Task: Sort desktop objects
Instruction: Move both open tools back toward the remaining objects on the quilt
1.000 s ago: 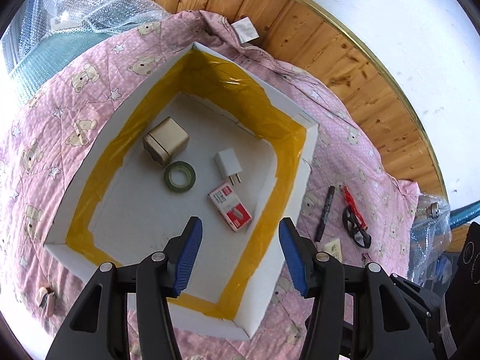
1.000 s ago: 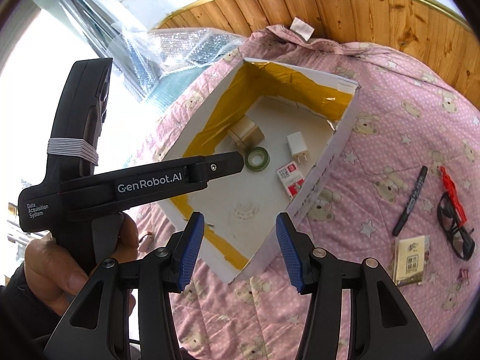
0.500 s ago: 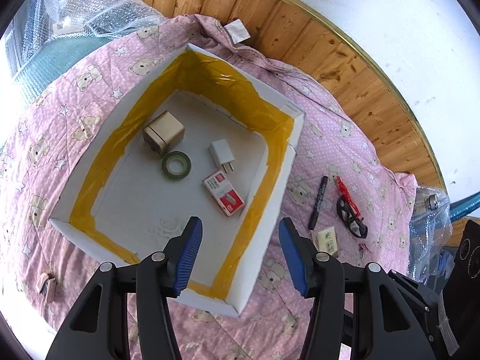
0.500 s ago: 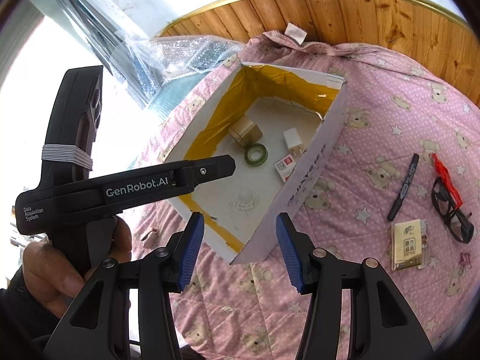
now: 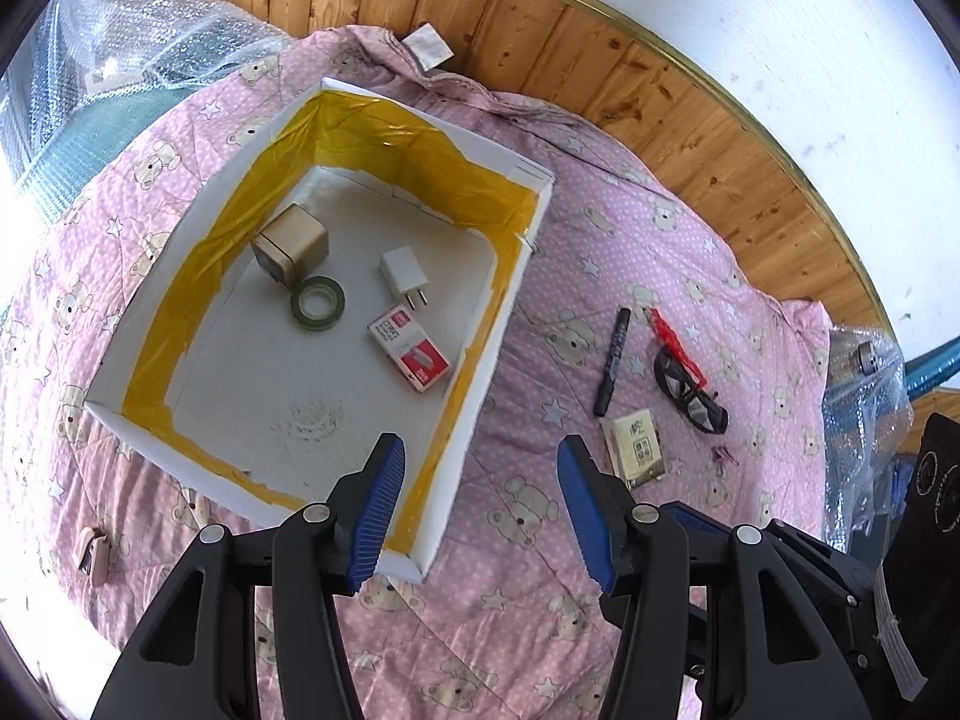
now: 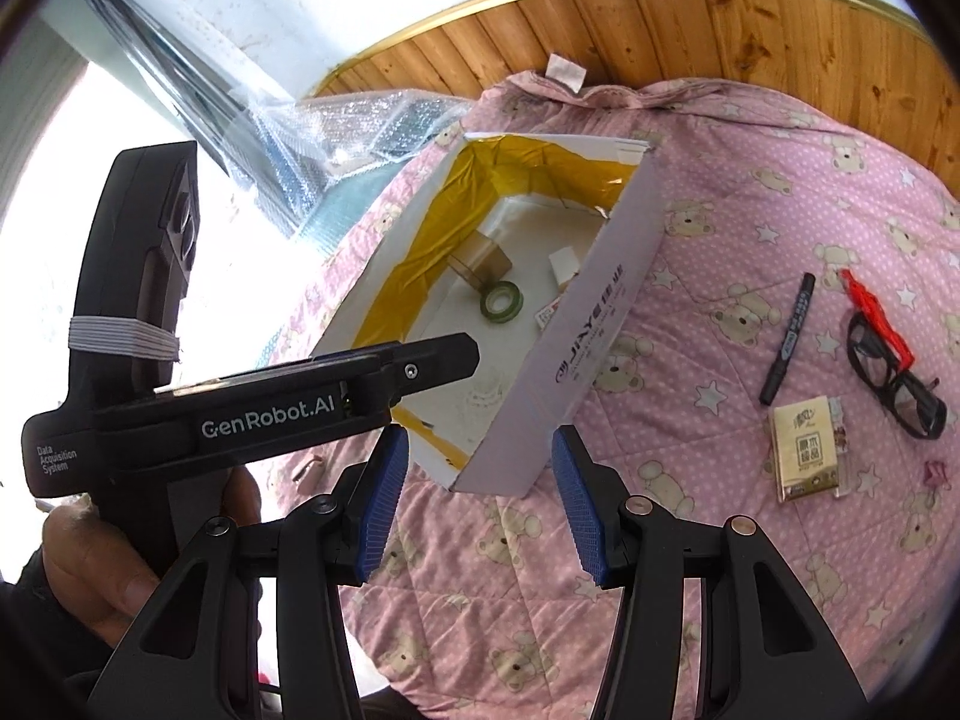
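We hold both tools agape and empty, the left tool (image 5: 477, 507) above the box (image 5: 480, 354) corner, the right tool (image 6: 477, 501) with the pen (image 6: 786, 339) ahead to its right.

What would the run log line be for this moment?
left gripper: open, empty | right gripper: open, empty | box: tape roll, charger inside | quilt: marker, glasses outside

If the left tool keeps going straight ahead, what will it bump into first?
Probably the pink bear quilt, just outside the white box. The left tool hangs open with the box's near wall beside its left finger. Depth is hard to judge, so it might clip that wall.
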Demonstrator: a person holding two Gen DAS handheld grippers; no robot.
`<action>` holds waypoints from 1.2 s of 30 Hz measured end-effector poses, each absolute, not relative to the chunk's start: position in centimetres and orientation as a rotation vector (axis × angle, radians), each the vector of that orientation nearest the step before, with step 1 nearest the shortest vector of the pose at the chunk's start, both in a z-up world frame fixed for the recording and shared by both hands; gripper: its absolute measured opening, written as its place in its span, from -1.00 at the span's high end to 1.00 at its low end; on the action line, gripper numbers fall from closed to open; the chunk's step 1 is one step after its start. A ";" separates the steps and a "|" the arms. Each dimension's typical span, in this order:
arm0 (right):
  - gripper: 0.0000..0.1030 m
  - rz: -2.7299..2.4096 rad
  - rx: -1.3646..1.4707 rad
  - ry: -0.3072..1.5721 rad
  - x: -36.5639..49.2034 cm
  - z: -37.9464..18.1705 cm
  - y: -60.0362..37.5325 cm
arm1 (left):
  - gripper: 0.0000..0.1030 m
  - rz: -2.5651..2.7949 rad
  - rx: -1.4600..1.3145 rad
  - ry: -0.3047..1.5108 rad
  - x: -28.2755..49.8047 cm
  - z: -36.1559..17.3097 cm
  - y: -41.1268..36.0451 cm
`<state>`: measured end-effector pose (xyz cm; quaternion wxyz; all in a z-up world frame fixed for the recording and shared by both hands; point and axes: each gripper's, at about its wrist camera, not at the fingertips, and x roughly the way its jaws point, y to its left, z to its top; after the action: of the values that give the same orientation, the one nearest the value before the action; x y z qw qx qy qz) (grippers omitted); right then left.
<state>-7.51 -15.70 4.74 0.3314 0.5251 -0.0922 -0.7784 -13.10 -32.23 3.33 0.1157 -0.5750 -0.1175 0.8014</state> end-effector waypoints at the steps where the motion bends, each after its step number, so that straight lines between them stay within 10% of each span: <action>1: -0.05 -2.036 1.371 -0.252 -7.4 4.8 -15.3 | -0.06 2.347 -1.684 -0.334 -12.9 3.4 -31.9; 36: -0.05 -2.174 1.533 -0.496 -5.2 -0.5 -2.8 | -0.06 2.145 -1.709 -0.128 -10.5 0.4 -19.1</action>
<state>-5.16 -2.80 -0.50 0.2161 0.5530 -0.1788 -0.7846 -10.55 -19.14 0.39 0.1970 -0.6102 -0.0456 0.7660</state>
